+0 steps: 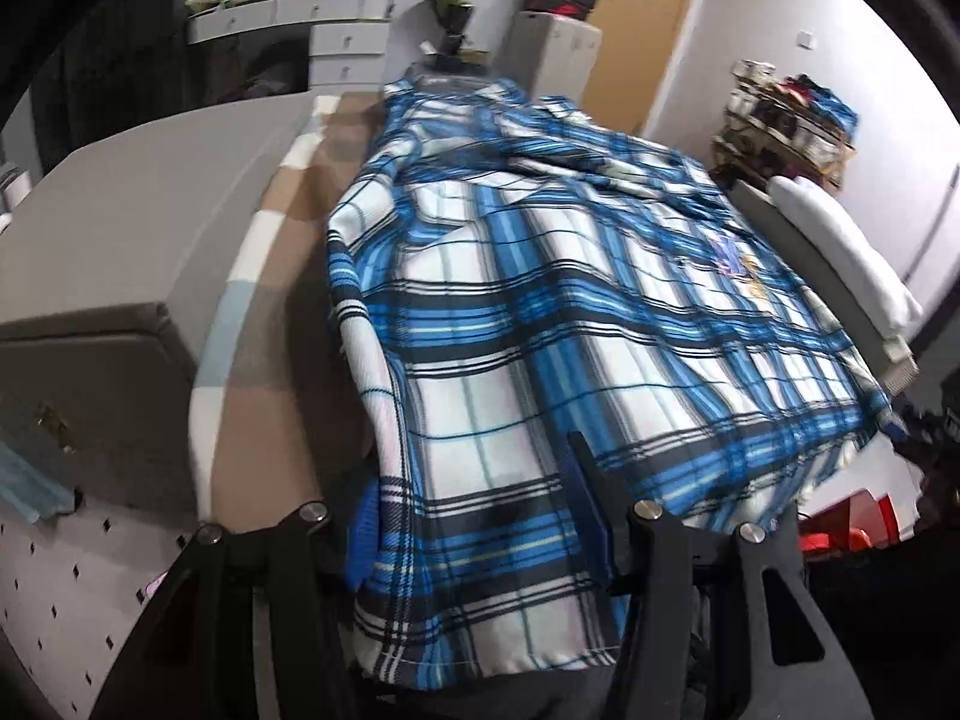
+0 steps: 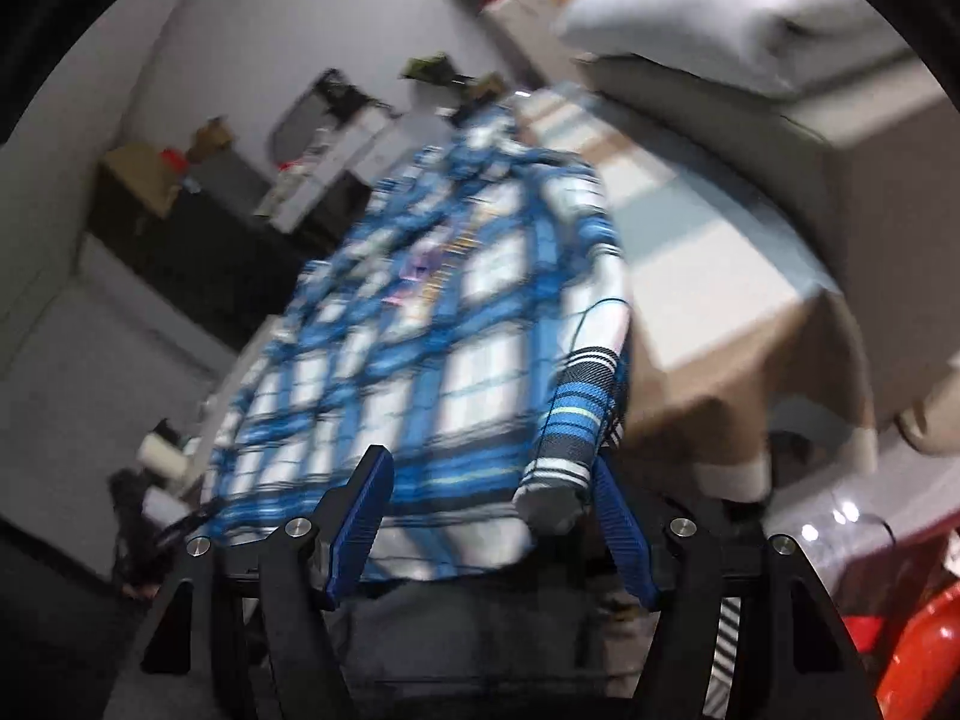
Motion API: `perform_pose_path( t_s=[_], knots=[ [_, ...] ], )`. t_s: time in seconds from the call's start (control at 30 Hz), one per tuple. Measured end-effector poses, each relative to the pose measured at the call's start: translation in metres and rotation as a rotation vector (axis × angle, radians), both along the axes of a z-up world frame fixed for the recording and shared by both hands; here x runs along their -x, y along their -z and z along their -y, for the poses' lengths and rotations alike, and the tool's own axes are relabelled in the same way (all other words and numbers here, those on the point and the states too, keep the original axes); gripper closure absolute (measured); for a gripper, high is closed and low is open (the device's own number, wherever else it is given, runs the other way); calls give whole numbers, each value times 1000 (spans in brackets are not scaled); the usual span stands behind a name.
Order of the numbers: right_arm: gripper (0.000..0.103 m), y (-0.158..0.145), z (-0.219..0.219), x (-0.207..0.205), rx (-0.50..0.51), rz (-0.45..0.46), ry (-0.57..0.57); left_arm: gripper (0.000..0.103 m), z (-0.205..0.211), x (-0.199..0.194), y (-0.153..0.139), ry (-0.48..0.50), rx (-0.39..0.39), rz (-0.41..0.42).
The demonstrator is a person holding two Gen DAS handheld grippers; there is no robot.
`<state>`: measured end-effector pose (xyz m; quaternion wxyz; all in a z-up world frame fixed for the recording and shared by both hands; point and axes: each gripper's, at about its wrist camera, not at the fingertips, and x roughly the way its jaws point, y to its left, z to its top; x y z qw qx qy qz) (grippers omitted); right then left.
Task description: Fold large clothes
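Observation:
A blue, white and black plaid shirt [image 1: 540, 300] lies spread along a bed, its near hem hanging over the bed end. My left gripper [image 1: 474, 510] stands open at the hem; the cloth drapes between and over its blue fingers [image 1: 585, 516], not pinched. The shirt also shows, blurred, in the right wrist view [image 2: 432, 324]. My right gripper [image 2: 489, 480] is open at the same hem, with a rolled sleeve cuff [image 2: 570, 432] lying between its blue fingers [image 2: 360, 516].
The bed has a brown, white and pale-blue checked cover [image 1: 282, 222]. A grey padded bench [image 1: 120, 228] stands left, a white pillow [image 1: 840, 246] right. White drawers [image 1: 336, 30] and cluttered shelves [image 1: 786, 114] line the far wall. Red objects [image 2: 900, 660] lie low right.

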<state>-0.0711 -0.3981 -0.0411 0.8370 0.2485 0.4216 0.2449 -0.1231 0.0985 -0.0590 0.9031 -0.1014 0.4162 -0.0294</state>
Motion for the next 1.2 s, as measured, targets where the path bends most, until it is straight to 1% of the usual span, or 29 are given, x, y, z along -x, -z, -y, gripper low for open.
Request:
perform_pose_path(
  t_s=[0.03,0.07,0.13,0.2,0.27,0.33,0.37,0.4,0.43,0.47,0.5,0.53,0.6,0.67,0.73,0.87,0.97,1.1,1.2],
  knots=[
    [35,-2,-1,-1,-21,12,-8,55,1,-2,1,-6,-19,-10],
    [35,-2,-2,-4,-14,5,-2,55,0,-3,3,-21,-30,-23],
    [35,2,-3,-6,21,-17,22,55,-5,-6,7,-47,-27,-42],
    [35,8,-1,-9,36,-41,50,55,-7,-5,9,-60,-28,-43],
    [35,11,3,-10,22,-48,64,55,-6,-5,10,-71,-66,-52],
    [39,11,3,-9,35,-39,74,56,-4,-7,11,-79,-95,-59],
    [45,10,3,-9,52,-29,90,61,-4,-7,10,-80,-97,-55],
    [67,8,4,-8,66,-15,109,78,-4,-7,10,-83,-98,-49],
    [86,6,5,-7,77,0,123,94,-4,-8,10,-91,-103,-49],
    [100,5,7,-8,93,6,139,98,-4,-8,10,-106,-116,-40],
    [100,5,10,-10,110,-4,168,101,-4,-7,9,-112,-124,-27],
    [100,5,13,-9,110,10,186,103,-3,-5,6,-115,-133,-1],
    [100,0,18,-5,89,44,199,103,-5,-1,0,-123,-124,29],
    [101,-4,23,-2,60,69,188,103,-7,4,-8,-132,-101,53],
    [101,-8,27,4,52,83,178,103,-9,12,-13,-147,-91,66],
    [101,-12,35,15,56,83,159,103,-7,32,-17,-151,-81,55],
    [101,-20,39,18,33,93,103,103,-8,41,-21,-155,-54,48],
    [101,-28,39,10,-16,123,77,103,-18,26,-27,-155,-28,80],
    [100,-28,38,8,-2,122,86,103,-23,17,-25,-153,-3,82]
  ],
)
